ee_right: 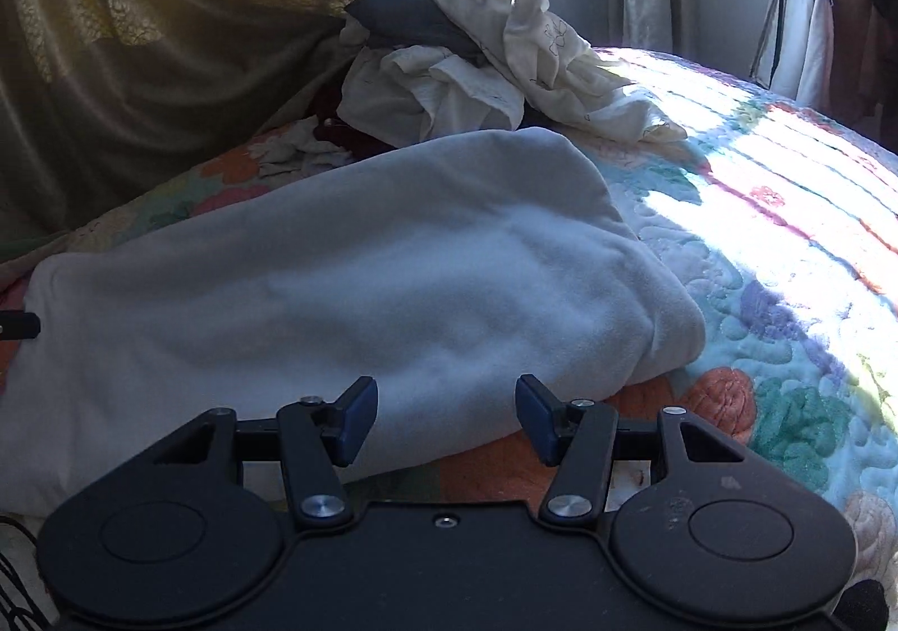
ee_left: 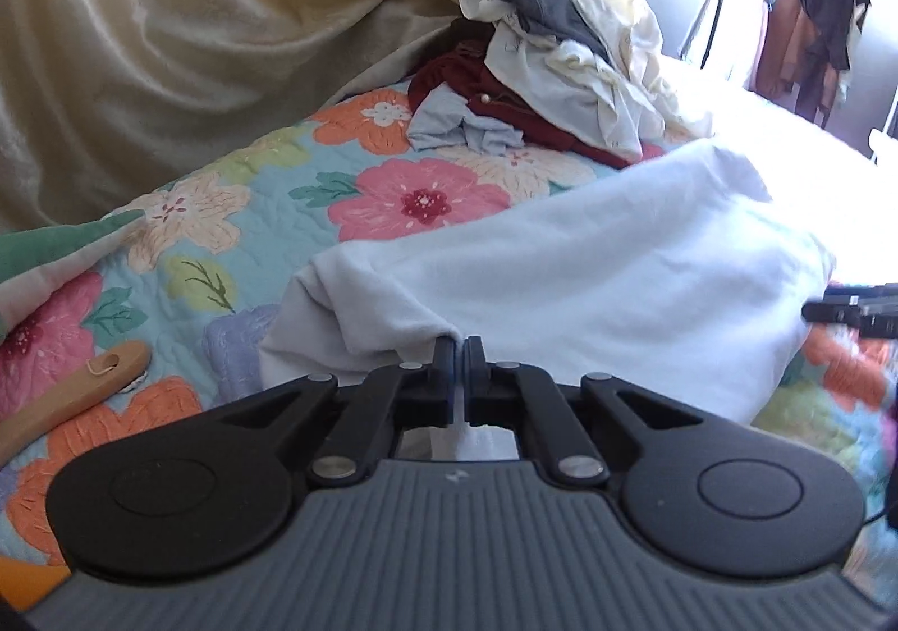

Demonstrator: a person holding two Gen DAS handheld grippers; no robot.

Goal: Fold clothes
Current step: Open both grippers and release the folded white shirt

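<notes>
A pale white fleece garment (ee_left: 561, 283) lies folded over on the floral quilt (ee_left: 236, 215). My left gripper (ee_left: 459, 350) is shut on the garment's near left edge, with cloth pinched between the pads. In the right wrist view the same garment (ee_right: 348, 294) lies across the middle of the quilt (ee_right: 786, 305). My right gripper (ee_right: 446, 420) is open, its blue-padded fingers apart just at the garment's near edge, holding nothing. The right gripper's tip (ee_left: 858, 314) shows at the right edge of the left wrist view.
A pile of unfolded clothes (ee_left: 550, 64), cream, grey, dark red and light blue, sits at the back of the bed (ee_right: 494, 53). A beige curtain (ee_left: 168, 41) hangs on the left. A wooden hanger (ee_left: 67, 395) lies near left. A clothes rack (ee_left: 808, 13) stands far right.
</notes>
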